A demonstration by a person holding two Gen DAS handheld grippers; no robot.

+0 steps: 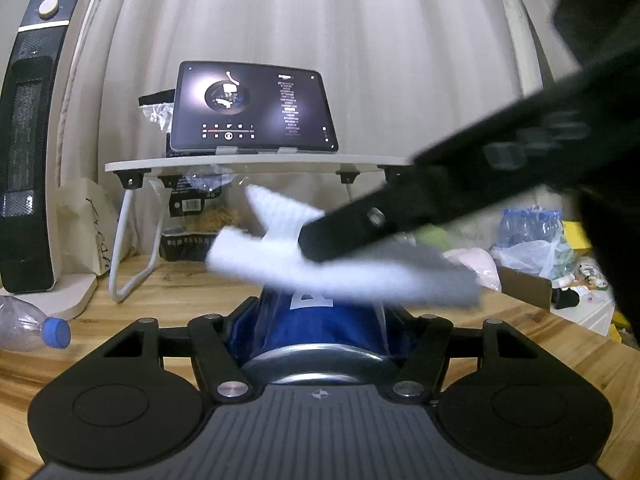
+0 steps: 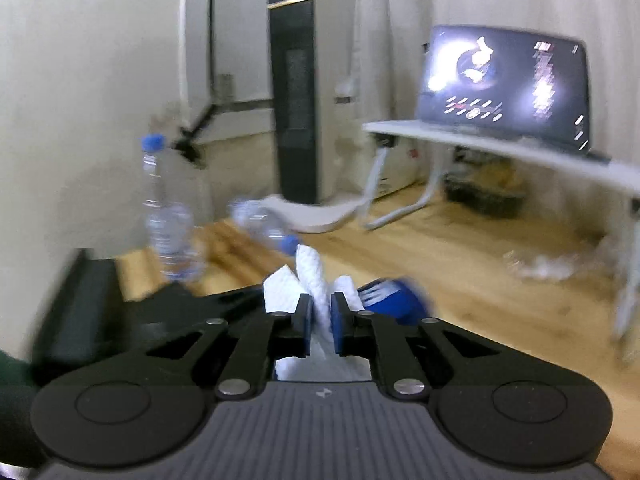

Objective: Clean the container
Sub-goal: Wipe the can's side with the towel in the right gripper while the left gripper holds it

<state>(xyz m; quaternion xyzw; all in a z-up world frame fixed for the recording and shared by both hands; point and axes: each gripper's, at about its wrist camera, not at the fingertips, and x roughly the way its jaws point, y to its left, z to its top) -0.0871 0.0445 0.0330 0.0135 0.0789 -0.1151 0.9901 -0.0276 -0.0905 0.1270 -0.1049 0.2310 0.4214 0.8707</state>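
1. Right gripper (image 2: 321, 318) clenches a white paper towel (image 2: 310, 276) between its blue pads.
2. Left gripper (image 1: 320, 332) grasps a blue can (image 1: 320, 320), lying along its fingers above the wooden table (image 1: 500, 320).
3. The towel sits across the can's far end.
4. Behind: a tablet (image 1: 252, 108) on a stand (image 1: 256, 165), a heater (image 1: 30, 140), and plastic bottles (image 2: 166, 216).

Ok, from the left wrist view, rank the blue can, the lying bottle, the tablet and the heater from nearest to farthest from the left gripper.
1. Blue can, clamped in the left gripper.
2. Lying bottle, left on the table.
3. Heater, far left.
4. Tablet, on the raised stand behind.
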